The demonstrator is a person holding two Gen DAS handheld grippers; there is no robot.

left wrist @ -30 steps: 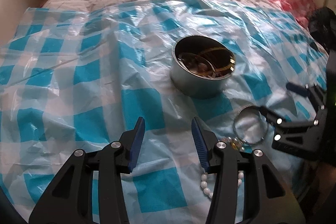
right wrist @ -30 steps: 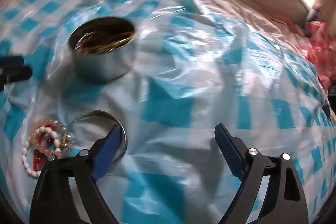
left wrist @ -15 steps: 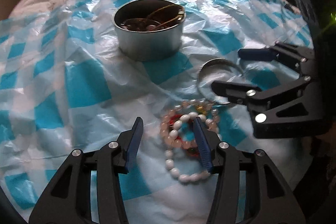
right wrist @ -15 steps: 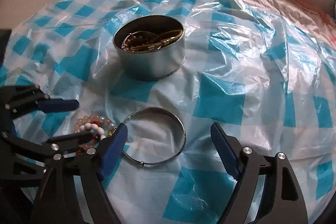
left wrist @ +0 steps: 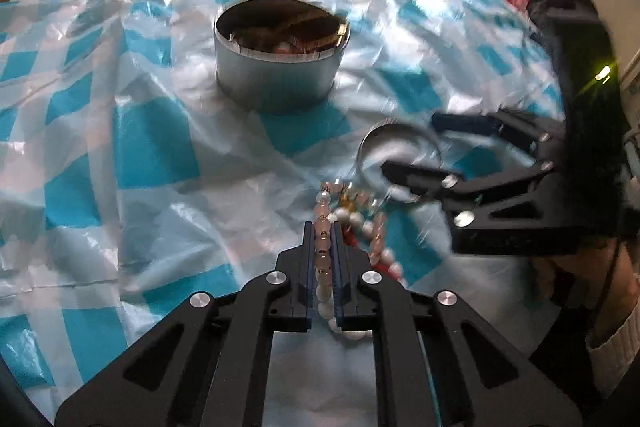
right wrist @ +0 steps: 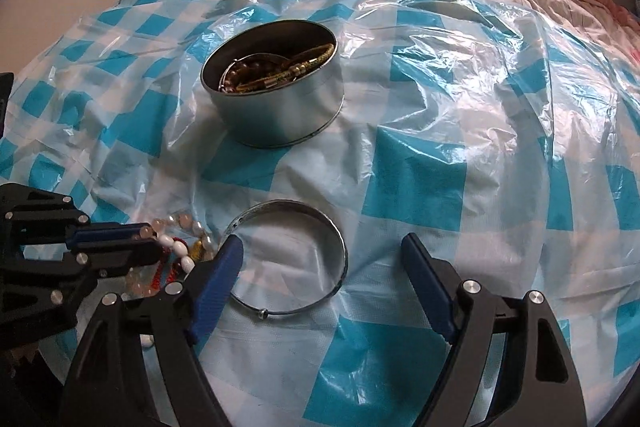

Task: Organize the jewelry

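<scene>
left wrist view: bead bracelets (left wrist: 352, 223), pink, white & red strands, lie tangled on blue-check plastic sheet (left wrist: 152, 147) over the bed. left tool (left wrist: 323, 259) is closed tight on a pink bead strand. round tin (left wrist: 280, 67) w/ jewelry inside sits further back.

right wrist view: thin silver bangle (right wrist: 288, 263) lies flat on the sheet, nr side of the tin (right wrist: 276, 87). right tool (right wrist: 320, 287) wide open, holding nothing, low over the bangle; its left finger overlaps the bangle's rim.

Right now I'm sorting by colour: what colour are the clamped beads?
Pale pink beaded bracelet, clearest in the left wrist view.
</scene>
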